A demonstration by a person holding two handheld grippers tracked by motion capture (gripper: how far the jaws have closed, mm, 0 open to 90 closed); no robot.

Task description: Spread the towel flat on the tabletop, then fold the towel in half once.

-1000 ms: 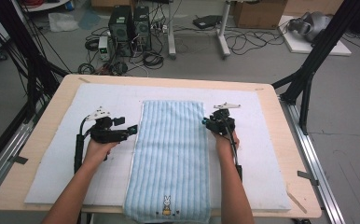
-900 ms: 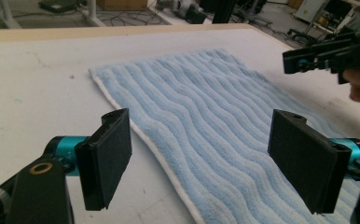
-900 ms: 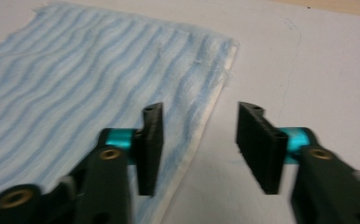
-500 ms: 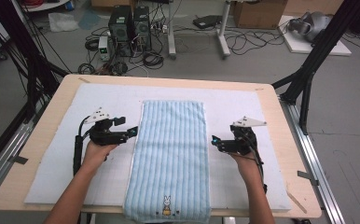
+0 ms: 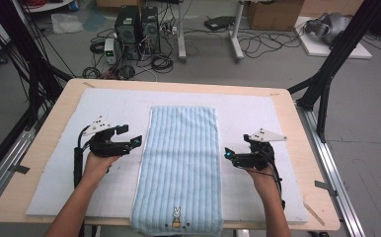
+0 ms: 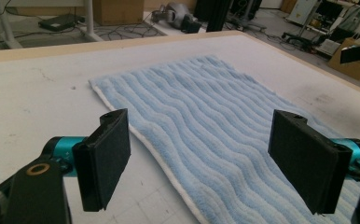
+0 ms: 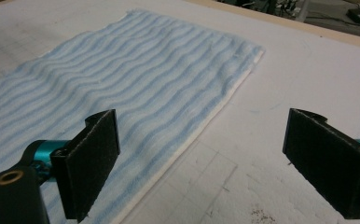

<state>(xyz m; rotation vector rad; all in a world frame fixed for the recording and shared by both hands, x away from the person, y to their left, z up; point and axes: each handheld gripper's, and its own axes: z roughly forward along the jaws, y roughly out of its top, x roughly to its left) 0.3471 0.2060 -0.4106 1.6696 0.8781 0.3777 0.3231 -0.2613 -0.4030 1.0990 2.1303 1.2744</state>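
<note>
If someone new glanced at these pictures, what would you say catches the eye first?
A long light-blue striped towel lies flat down the middle of the white mat, its near end with a small rabbit picture hanging over the table edge. On either side, a hand holds a black gripper, the left gripper and the right gripper, each with jaws wide open, aimed at the towel's long edges.

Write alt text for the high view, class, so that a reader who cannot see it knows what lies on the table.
A light blue striped towel lies flat along the middle of a white mat on a wooden table, its near end hanging over the edge. A person's hands hold the left tool and the right tool beside its long edges, both open and apart from it.
</note>
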